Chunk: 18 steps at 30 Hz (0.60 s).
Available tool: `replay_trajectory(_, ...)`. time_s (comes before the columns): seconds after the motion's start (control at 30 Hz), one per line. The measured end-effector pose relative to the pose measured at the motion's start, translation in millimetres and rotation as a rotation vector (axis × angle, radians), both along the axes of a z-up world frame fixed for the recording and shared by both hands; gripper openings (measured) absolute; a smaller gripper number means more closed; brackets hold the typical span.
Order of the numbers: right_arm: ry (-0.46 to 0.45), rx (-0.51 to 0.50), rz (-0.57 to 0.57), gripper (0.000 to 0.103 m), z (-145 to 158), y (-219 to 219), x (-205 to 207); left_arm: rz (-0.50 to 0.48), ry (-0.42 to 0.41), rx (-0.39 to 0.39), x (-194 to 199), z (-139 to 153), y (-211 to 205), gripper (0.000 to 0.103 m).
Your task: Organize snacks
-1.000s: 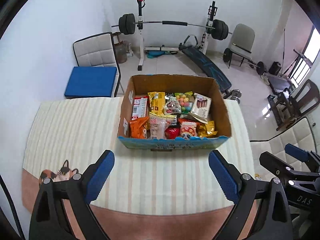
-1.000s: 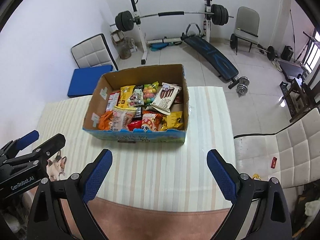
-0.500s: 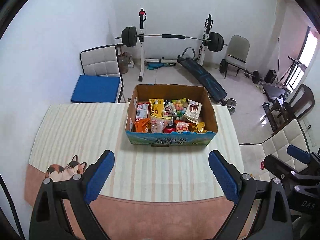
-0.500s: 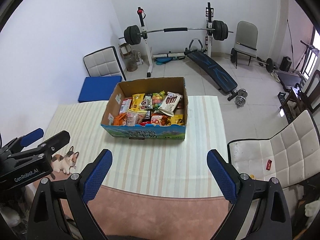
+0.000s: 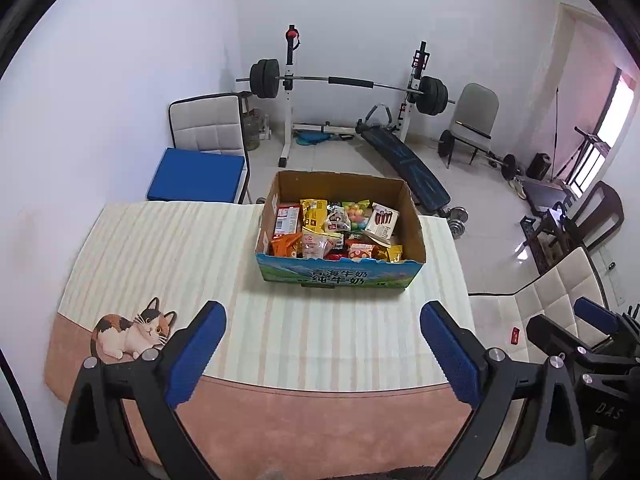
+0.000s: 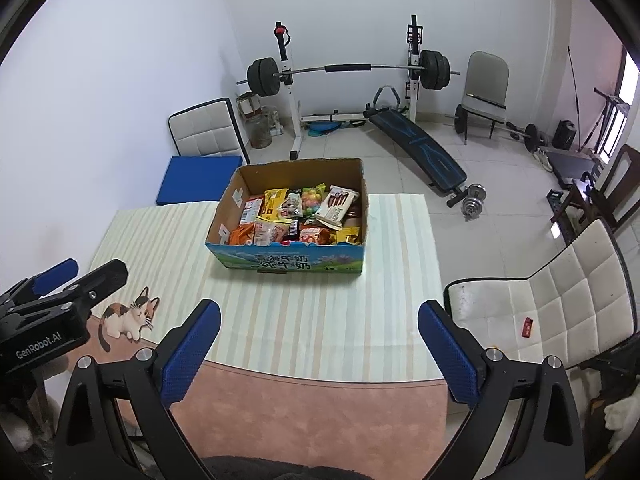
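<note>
An open cardboard box (image 5: 340, 276) with a blue printed front stands on the striped table (image 5: 160, 248), toward its far side. Several snack packets (image 5: 336, 232) fill it: orange, yellow and red bags, a white biscuit packet. My left gripper (image 5: 322, 312) hangs open above the table's near edge, well short of the box, with nothing between its blue pads. In the right wrist view the box (image 6: 286, 262) and the snacks (image 6: 300, 216) sit ahead and slightly left. My right gripper (image 6: 319, 308) is wide, its jaws opening, with nothing between them.
A cat picture (image 5: 132, 330) marks the table's near left corner. A white padded chair (image 6: 540, 300) stands to the right of the table, another chair with a blue cushion (image 5: 196, 174) beyond it. A barbell rack (image 5: 348, 84) and a bench fill the room behind.
Both grippers have drawn back and risen from the box, which now looks smaller and farther off. More of the table's near edge and the cat picture has come into view.
</note>
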State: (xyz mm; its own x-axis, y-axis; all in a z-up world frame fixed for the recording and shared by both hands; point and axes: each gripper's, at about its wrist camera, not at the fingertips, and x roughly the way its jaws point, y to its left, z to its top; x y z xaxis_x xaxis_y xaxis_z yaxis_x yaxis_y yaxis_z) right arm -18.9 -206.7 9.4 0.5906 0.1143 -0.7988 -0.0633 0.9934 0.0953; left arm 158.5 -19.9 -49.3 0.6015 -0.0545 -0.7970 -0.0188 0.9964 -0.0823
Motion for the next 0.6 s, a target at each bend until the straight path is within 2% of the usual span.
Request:
replay_trajectory(0.3,-0.026,-0.022,-0.040,0.102,-2,-7,9,0.022,-0.014,0.010,5,-7,0,0.100)
replay_trajectory(0.6,-0.053,-0.025,-0.068,0.102,-11,-5,40,0.041,-0.027,0.054,31,-24,-1,0.100)
